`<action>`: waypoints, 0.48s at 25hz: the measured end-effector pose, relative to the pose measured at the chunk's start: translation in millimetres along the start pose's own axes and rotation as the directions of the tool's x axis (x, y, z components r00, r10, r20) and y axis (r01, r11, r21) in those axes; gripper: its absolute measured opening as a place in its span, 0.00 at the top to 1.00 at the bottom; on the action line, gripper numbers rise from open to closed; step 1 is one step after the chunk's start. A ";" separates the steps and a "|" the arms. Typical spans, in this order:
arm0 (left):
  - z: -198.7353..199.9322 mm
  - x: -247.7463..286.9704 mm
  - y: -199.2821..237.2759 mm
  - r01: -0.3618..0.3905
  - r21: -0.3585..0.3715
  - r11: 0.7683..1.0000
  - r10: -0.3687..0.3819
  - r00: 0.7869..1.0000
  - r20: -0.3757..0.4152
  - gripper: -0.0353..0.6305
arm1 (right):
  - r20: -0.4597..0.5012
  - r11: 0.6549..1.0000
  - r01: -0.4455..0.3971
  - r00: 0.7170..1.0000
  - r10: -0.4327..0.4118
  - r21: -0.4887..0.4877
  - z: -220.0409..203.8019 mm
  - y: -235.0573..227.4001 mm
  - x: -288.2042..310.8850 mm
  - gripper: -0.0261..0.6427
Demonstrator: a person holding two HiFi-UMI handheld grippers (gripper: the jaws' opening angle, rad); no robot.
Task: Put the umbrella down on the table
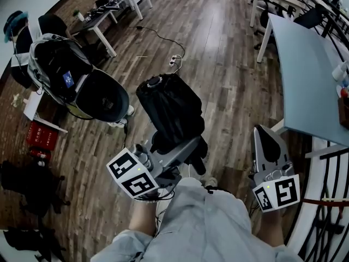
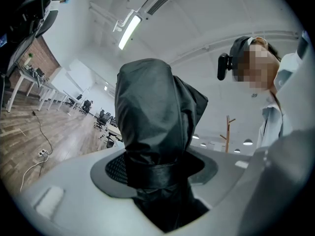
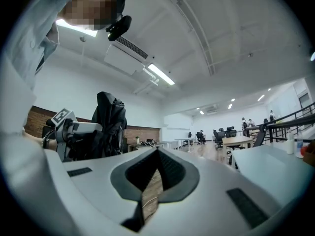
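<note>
The left gripper [image 1: 180, 145] clamped the folded black umbrella [image 1: 172, 111] between its fingers, not yet on the table [image 1: 305, 75] beyond the right gripper's [image 1: 264, 138] closed, empty fingers

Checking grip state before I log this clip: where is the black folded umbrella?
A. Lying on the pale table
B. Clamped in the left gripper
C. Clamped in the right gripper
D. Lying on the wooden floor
B: the left gripper is closed on the black folded umbrella at its strap, while the pale table stands off to the right and the right gripper holds nothing.
</note>
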State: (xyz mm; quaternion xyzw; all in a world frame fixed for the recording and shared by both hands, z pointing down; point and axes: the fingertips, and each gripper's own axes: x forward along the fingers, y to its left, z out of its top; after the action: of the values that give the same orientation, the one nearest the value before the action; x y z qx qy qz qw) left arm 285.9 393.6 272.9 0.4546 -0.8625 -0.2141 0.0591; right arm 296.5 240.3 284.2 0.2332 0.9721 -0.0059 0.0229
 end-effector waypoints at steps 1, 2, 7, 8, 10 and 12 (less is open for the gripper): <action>0.8 4.3 1.8 -0.004 0.000 1.000 0.004 1.000 0.007 0.56 | 0.000 1.000 -0.003 1.000 0.003 0.000 -1.0 -5.1 2.2 0.97; 1.6 8.1 3.1 -0.008 -0.001 1.000 0.008 1.000 0.013 0.56 | -0.001 1.000 -0.005 1.000 0.005 0.000 -1.8 -9.8 3.9 0.97; 2.3 19.3 6.7 -0.024 -0.008 1.000 0.024 1.000 0.018 0.56 | -0.006 1.000 -0.008 1.000 0.008 0.015 -6.3 -25.5 6.6 0.97; 2.5 21.6 8.0 -0.026 -0.011 1.000 0.026 0.999 0.018 0.56 | -0.007 1.000 -0.007 1.000 0.007 0.018 -7.4 -28.4 7.4 0.97; 1.9 27.1 9.8 -0.026 -0.016 1.000 0.026 0.999 0.019 0.56 | -0.010 1.000 -0.003 1.000 0.003 0.021 -10.0 -34.8 8.2 0.97; 0.7 31.9 9.2 -0.025 -0.018 1.000 0.025 0.999 0.020 0.56 | -0.016 1.000 -0.001 1.000 0.001 0.020 -12.2 -40.2 8.0 0.97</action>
State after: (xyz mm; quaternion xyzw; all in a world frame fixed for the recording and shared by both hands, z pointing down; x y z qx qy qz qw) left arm 260.2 372.5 273.2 0.4411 -0.8668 -0.2255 0.0571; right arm 270.7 208.4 296.0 0.2338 0.9721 -0.0136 0.0129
